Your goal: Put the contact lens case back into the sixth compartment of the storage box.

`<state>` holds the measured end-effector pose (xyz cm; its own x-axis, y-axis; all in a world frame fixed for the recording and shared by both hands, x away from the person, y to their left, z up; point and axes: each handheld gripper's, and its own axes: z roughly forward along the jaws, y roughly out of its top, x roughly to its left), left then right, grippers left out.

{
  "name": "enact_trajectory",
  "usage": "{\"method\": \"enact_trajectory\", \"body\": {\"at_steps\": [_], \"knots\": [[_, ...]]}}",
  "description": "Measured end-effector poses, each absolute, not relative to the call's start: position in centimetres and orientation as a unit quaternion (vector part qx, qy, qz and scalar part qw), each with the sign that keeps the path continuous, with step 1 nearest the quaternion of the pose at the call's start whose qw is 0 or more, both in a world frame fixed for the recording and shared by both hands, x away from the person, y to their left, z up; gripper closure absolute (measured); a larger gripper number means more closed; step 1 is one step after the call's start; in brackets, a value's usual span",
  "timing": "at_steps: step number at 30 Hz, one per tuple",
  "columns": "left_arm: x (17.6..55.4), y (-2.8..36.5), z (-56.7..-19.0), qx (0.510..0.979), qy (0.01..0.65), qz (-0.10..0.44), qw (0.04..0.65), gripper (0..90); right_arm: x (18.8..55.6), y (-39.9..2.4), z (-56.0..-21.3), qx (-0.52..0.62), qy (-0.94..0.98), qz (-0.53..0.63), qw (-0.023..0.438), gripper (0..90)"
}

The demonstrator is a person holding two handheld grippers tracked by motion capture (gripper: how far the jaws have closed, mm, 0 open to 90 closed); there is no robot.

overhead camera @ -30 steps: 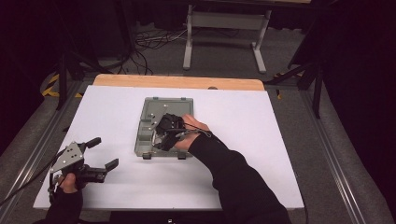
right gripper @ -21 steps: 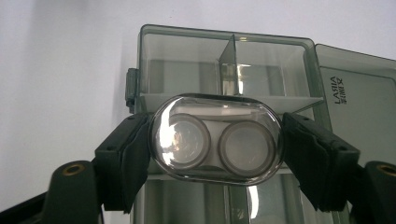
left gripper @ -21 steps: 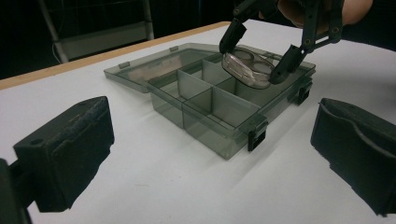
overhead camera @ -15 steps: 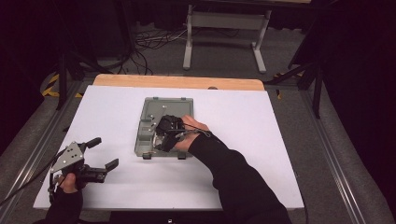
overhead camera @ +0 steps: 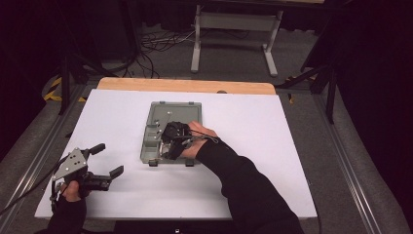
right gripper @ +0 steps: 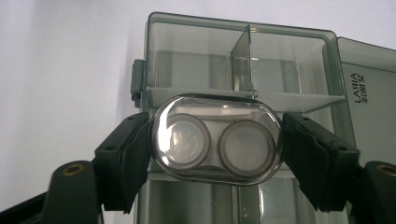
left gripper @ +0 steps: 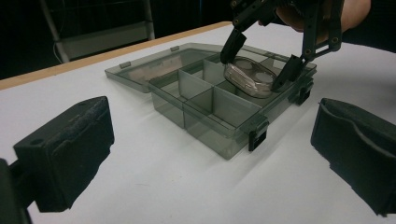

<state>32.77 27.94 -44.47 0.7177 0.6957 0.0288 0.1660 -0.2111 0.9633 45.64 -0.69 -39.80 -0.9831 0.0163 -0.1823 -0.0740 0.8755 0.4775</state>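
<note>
A grey see-through compartment box lies open in the middle of the white table, its lid folded flat beyond it. My right gripper is shut on a clear oval case with two round wells, held by its ends just above the box's compartments. In the left gripper view the same oval case hangs between the right gripper's fingers. My left gripper rests near the table's front left corner, open, with nothing between its pads.
The table's wooden far edge runs behind the box. A metal stand and cables lie on the floor beyond. White tabletop spreads to the right of the box and between the box and the left gripper.
</note>
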Motion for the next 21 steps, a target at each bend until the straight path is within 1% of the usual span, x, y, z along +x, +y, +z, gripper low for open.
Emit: {"method": "enact_trajectory", "body": {"at_steps": [14, 17, 21], "knots": [[32.76, 28.06, -44.42, 0.737, 0.293, 0.238, 0.560, 0.3, 45.67, -0.56, -39.95, -0.017, 0.965, 0.248, 0.089, 26.5], [32.80, 28.11, -44.43, 0.737, 0.292, 0.239, 0.561, 0.3, 45.77, -0.62, -39.91, -0.018, 0.964, 0.253, 0.079, 24.5], [32.80, 28.11, -44.44, 0.737, 0.293, 0.238, 0.561, 0.3, 45.78, -0.74, -39.71, -0.018, 0.963, 0.257, 0.079, 23.4]]}}
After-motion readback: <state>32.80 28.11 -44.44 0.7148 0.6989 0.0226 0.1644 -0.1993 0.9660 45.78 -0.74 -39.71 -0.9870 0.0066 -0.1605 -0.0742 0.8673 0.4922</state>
